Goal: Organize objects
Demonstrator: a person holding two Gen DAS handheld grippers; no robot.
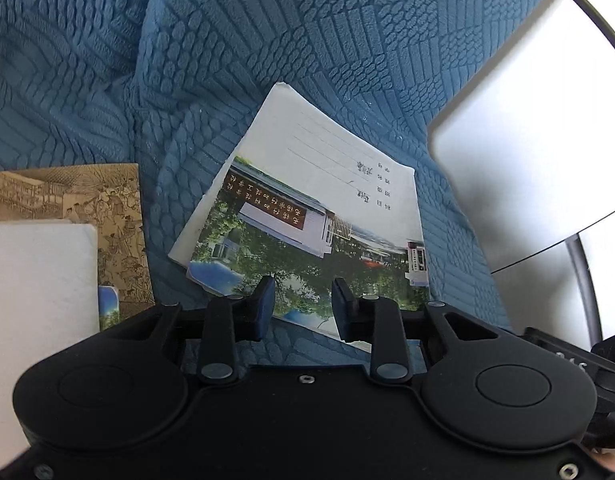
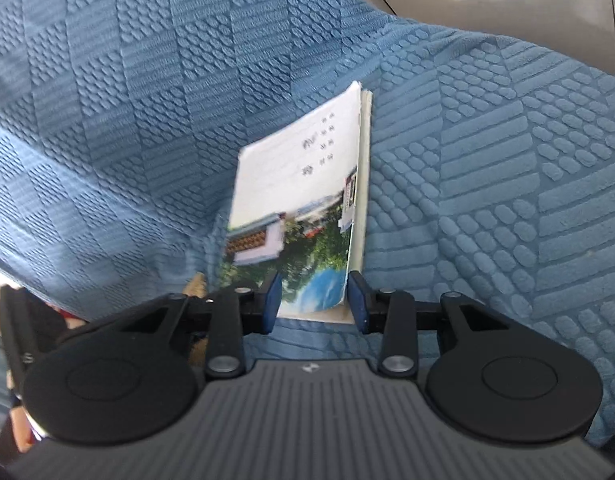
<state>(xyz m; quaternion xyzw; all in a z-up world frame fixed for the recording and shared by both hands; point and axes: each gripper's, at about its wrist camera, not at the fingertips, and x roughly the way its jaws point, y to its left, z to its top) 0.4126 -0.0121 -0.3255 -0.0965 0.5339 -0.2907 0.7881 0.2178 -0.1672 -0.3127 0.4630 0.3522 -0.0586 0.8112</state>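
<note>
The left gripper [image 1: 303, 304] is spread a little above the near edge of the notebook [image 1: 307, 216], gripping nothing. The right gripper [image 2: 313, 300] is also spread, its 2 fingers on both sides of the notebook's near corner. The notebook lies on the blue textured cover [image 1: 227, 60].

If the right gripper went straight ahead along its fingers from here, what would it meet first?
Most likely the notebook: its near edge sits between the open fingers of the right gripper, lying on the blue quilted cover. How high the gripper hangs above it is unclear.
</note>
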